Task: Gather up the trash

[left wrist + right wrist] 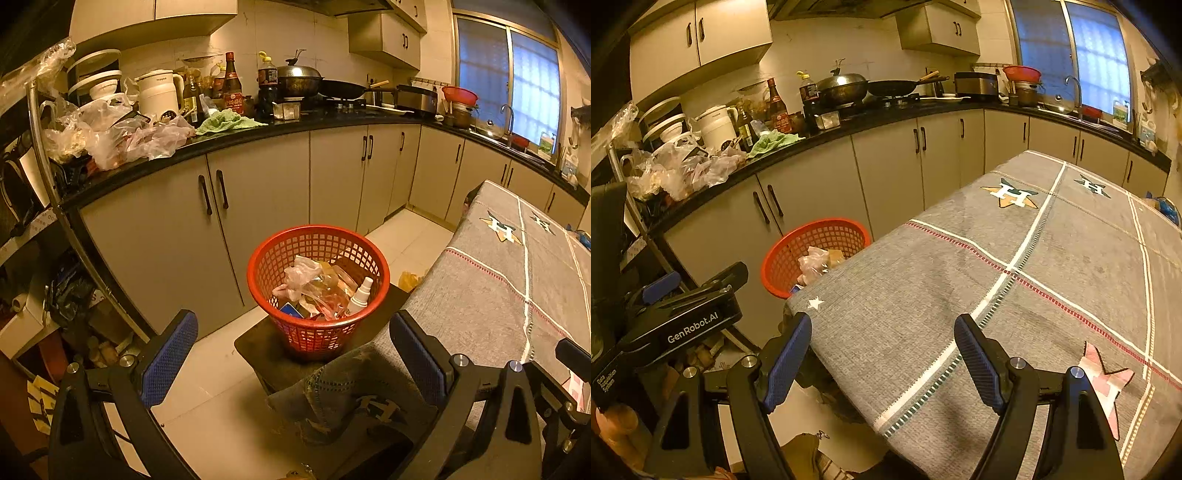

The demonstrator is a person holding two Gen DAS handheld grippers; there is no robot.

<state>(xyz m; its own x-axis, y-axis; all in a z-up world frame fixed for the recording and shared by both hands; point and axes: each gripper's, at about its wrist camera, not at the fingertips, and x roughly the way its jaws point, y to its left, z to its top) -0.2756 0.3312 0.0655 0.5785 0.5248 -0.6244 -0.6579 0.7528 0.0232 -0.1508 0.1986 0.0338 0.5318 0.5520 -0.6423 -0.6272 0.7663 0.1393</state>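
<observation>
- Plainly legible on the black body of the left gripper (661, 284), seen at nine o'clock in the right wrist view, is "GenRobot.AI", with smaller print below it reading "Data Acquisition System".
- On the grey tablecloth (1052, 295), stars carry a large letter "H": an orange one (1012, 194) and a dark green one (1091, 186) toward twelve o'clock, and a pink one (1104, 380) at four o'clock.
- Bottle labels on the counter (332, 120) are too small to read; the white kettle (159, 92) bears a short word I cannot make out.
- Only the left wrist view looks down into the red basket (317, 284): it stands on a dark stool (266, 350) by the table corner and holds the trash, namely crumpled plastic bags (303, 277), a white spray bottle (360, 295) and a blue box (290, 309).
- From the right wrist view the basket (816, 254) sits at ten o'clock, half hidden behind the table edge.
- Left gripper (291, 354): blue pads spread wide, nothing between them.
- Right gripper (882, 358): jaws spread apart over the tablecloth, gripping nothing.
</observation>
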